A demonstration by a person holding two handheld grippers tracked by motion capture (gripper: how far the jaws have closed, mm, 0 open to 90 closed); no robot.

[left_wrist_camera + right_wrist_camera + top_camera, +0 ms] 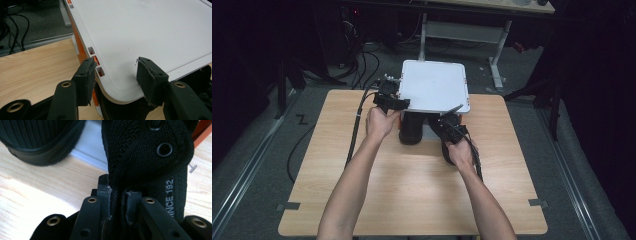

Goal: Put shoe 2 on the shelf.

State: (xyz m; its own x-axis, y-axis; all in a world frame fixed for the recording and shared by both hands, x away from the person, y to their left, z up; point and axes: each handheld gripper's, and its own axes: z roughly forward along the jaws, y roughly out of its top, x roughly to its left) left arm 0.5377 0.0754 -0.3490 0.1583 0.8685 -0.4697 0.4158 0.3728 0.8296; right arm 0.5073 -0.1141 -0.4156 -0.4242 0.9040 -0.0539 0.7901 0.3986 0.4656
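A white box lid (434, 85) (150, 30) stands raised over an orange box (81, 53) at the table's far edge. My left gripper (398, 102) (116, 72) grips the lid's near left corner, one pad on the slotted side edge and the other on the front edge. Two black shoes lie under the lid's front. My right gripper (447, 125) (117, 192) is shut on the knit collar of the right shoe (451, 140) (147, 152), pinching the fabric beside an eyelet. The left shoe (411, 129) (40, 140) rests toe-out on the table.
The wooden table (412, 200) is bare wood in front of the shoes. Cables trail from both grippers, the left one over the table's left side (357, 130). A desk frame (497, 45) and loose cables stand on the floor behind the box.
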